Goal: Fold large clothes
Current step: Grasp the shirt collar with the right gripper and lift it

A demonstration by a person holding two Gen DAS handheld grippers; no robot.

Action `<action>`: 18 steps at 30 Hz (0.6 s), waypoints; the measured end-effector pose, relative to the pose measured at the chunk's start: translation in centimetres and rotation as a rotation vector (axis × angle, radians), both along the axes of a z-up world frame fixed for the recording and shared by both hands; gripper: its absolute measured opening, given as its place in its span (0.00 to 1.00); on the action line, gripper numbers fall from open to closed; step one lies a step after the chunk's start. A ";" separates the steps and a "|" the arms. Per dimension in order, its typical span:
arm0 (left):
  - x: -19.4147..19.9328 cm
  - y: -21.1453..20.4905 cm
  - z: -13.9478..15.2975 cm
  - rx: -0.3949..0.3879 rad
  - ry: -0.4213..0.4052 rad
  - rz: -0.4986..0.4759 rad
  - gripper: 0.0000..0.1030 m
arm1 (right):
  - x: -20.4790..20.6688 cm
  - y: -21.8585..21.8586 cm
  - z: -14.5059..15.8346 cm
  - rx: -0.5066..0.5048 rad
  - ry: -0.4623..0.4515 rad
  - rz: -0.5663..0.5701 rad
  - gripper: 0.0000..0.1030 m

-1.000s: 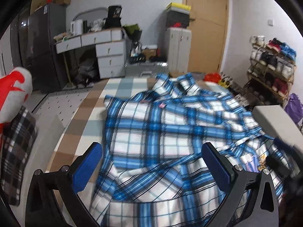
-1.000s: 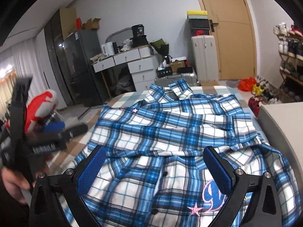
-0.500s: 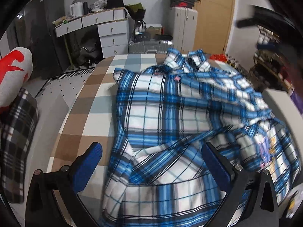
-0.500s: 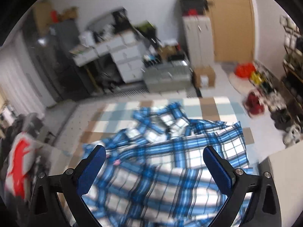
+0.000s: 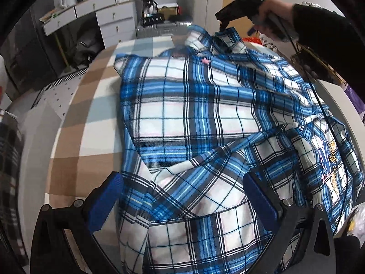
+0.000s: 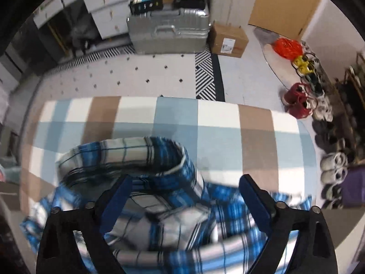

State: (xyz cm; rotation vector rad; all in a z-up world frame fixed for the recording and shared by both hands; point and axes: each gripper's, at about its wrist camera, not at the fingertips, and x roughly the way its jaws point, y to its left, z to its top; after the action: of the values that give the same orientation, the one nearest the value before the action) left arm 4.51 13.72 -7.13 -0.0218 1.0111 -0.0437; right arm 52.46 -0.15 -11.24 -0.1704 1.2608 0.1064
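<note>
A blue and white plaid shirt (image 5: 205, 118) lies spread and rumpled on a checked brown, blue and white bed cover (image 5: 91, 118). My left gripper (image 5: 182, 196) is open just above the shirt's near hem. In the left wrist view the right gripper (image 5: 225, 16) is over the collar at the shirt's far end. In the right wrist view my right gripper (image 6: 184, 196) is open, its jaws either side of the collar (image 6: 146, 157), close above it.
Beyond the bed's far edge a silver suitcase (image 6: 168, 34) and a cardboard box (image 6: 228, 40) stand on the floor. Shoes (image 6: 319, 105) line the right side. White drawers (image 5: 109, 16) stand at the back. A white surface (image 5: 337, 105) borders the bed's right side.
My right gripper has swung forward across the shirt to the collar at the far end. My left gripper has dipped closer over the near hem. Both stayed open.
</note>
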 end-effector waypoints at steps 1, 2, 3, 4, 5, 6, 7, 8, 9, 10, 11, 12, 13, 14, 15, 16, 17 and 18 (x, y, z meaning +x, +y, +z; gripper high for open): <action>0.1 -0.1 -0.1 -0.007 0.008 -0.008 0.99 | 0.2 0.1 -0.5 -0.016 0.004 0.007 0.71; 0.1 -0.2 -0.1 -0.012 0.012 -0.012 0.99 | 0.5 0.3 -0.7 -0.031 0.011 0.012 0.62; 0.3 -0.1 -0.1 -0.015 0.013 -0.011 0.99 | 0.4 0.4 -1.0 -0.039 0.016 0.026 0.39; 0.3 -0.1 0.0 -0.017 0.012 -0.008 0.99 | 0.2 0.5 -1.3 -0.042 0.020 0.044 0.17; 0.2 -0.1 0.0 -0.020 0.010 -0.007 0.99 | -0.1 0.6 -1.3 -0.053 0.016 0.055 0.10; 0.3 -0.2 0.1 -0.023 0.009 -0.005 0.99 | -0.7 0.7 -1.3 -0.087 -0.008 0.067 0.06; 0.2 -0.3 0.1 -0.023 0.006 -0.003 0.99 | -1.4 0.9 -1.0 -0.113 -0.038 0.087 0.04; 0.0 -0.3 0.2 -0.021 0.003 -0.002 0.99 | -2.1 1.2 -0.5 -0.129 -0.073 0.110 0.03; -0.1 -0.5 0.1 -0.012 0.000 0.000 0.99 | -3.3 1.5 0.4 -0.157 -0.136 0.151 0.03; -0.2 -0.6 0.1 -0.003 -0.003 0.002 0.99 | -4.5 1.9 1.3 -0.180 -0.197 0.189 0.02; -0.3 -0.6 0.2 0.004 -0.006 0.003 0.99 | -5.6 2.1 2.1 -0.204 -0.244 0.213 0.02; -0.3 -0.8 0.3 0.012 -0.013 0.007 0.99 | -7.1 2.3 3.2 -0.222 -0.305 0.245 0.02; -0.3 -0.9 0.4 0.021 -0.024 0.012 0.99 | -8.3 2.5 4.0 -0.229 -0.353 0.272 0.02; -0.3 -0.8 0.6 0.027 -0.038 0.016 0.99 | -10.0 2.6 5.0 -0.241 -0.408 0.300 0.02; -0.3 -0.8 0.9 0.031 -0.053 0.021 0.99 | -11.5 2.6 5.9 -0.245 -0.456 0.326 0.02; -0.2 -0.7 1.1 0.035 -0.069 0.025 0.99 | -13.8 2.3 7.2 -0.228 -0.517 0.361 0.02; -0.2 -0.6 1.5 0.035 -0.087 0.027 0.99 | -15.3 2.1 8.0 -0.220 -0.555 0.378 0.02; -0.2 -0.4 2.1 0.025 -0.113 0.032 0.99 | -17.1 1.6 8.9 -0.193 -0.595 0.395 0.02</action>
State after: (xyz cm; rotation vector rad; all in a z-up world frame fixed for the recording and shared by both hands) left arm 4.33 13.34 -5.06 -0.0122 0.8982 -0.0028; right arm 35.31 1.45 -2.36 -0.5743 0.6293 0.2534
